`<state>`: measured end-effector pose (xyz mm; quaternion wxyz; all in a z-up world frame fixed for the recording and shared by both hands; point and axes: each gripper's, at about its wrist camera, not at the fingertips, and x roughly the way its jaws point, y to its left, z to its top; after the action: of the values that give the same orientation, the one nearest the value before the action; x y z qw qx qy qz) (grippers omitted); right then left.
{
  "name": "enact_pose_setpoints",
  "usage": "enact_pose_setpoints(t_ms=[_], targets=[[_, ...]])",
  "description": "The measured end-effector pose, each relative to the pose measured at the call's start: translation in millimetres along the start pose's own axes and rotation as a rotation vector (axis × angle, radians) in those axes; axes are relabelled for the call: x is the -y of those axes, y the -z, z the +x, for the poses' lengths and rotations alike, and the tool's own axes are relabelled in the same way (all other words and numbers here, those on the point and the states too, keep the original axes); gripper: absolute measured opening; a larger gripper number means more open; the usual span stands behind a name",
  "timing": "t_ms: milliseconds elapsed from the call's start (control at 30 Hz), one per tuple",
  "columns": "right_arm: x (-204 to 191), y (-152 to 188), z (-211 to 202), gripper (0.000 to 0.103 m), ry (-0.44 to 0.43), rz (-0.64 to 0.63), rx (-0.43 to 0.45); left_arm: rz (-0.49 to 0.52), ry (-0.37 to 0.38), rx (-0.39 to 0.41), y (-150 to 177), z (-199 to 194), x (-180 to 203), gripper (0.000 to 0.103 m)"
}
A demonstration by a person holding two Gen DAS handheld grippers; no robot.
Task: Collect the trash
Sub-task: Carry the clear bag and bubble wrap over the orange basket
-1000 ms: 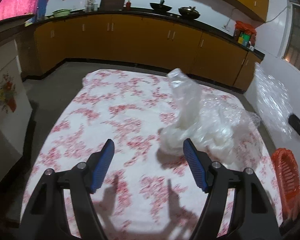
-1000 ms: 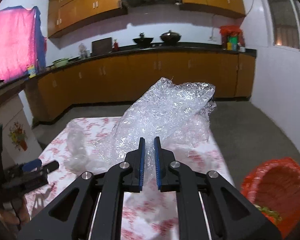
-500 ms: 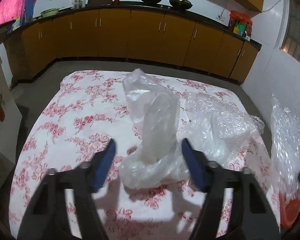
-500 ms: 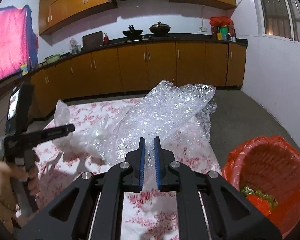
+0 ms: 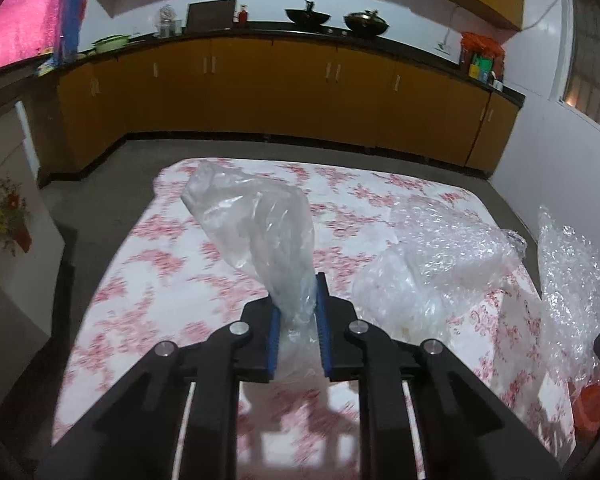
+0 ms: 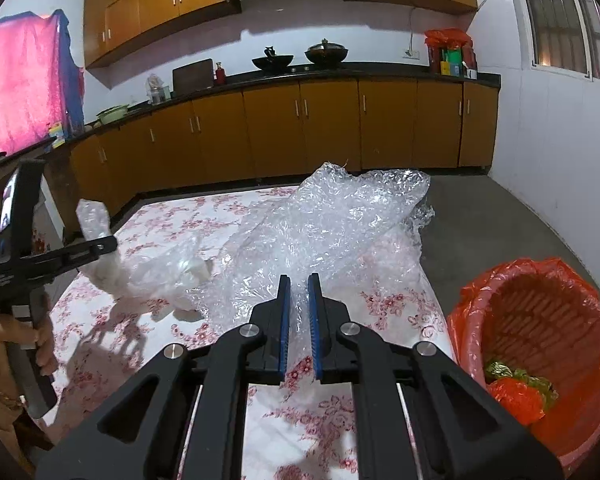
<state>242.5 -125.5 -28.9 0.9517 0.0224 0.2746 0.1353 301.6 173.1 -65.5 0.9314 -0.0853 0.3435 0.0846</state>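
Note:
A floral-clothed table (image 5: 160, 280) carries the plastic trash. My left gripper (image 5: 296, 292) has a crumpled clear plastic bag (image 5: 256, 220) between its blue pads, and its jaws are closing, squeezing the bag's lower part. The bag stands up above the fingers. From the right wrist, the left gripper (image 6: 108, 244) shows at the table's left edge with the bag (image 6: 94, 216) poking above it. My right gripper (image 6: 299, 280) is shut on a large sheet of bubble wrap (image 6: 340, 232), which drapes over the table's right side. In the left wrist view more bubble wrap (image 5: 452, 256) lies to the right.
A red-lined waste basket (image 6: 472, 292) with some wrappers inside stands on the floor right of the table. A person's hand (image 6: 40, 344) holds the left gripper's handle. Orange kitchen cabinets (image 6: 300, 128) line the far wall, with grey floor between them and the table.
The left jaws went from wide open beside the bag to pinched on it. The right gripper kept its hold on the bubble wrap, and the basket came further into its view.

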Motion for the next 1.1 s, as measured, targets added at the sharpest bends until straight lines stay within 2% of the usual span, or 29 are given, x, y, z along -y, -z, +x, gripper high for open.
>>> enact_pose_setpoints(t_ms=[167,467,733,1100], targets=[[-1.5,4.2,-14.3,0.010,-0.007,-0.008,0.003,-0.036,-0.035,0.034,6.7,-30.9,-19.7,0.017],[-6.1,9.4,-40.2,0.010,-0.010,-0.016,0.023,-0.065,-0.019,0.085,3.8,-83.1,-29.9,0.017],[4.0,10.0,-66.3,0.009,0.018,-0.004,0.061,-0.033,0.093,0.099,3.2,-117.3,7.6,0.017],[37.5,17.9,-98.3,0.010,0.100,0.048,0.103,0.051,0.229,0.090,13.0,-134.4,79.6,0.017]])
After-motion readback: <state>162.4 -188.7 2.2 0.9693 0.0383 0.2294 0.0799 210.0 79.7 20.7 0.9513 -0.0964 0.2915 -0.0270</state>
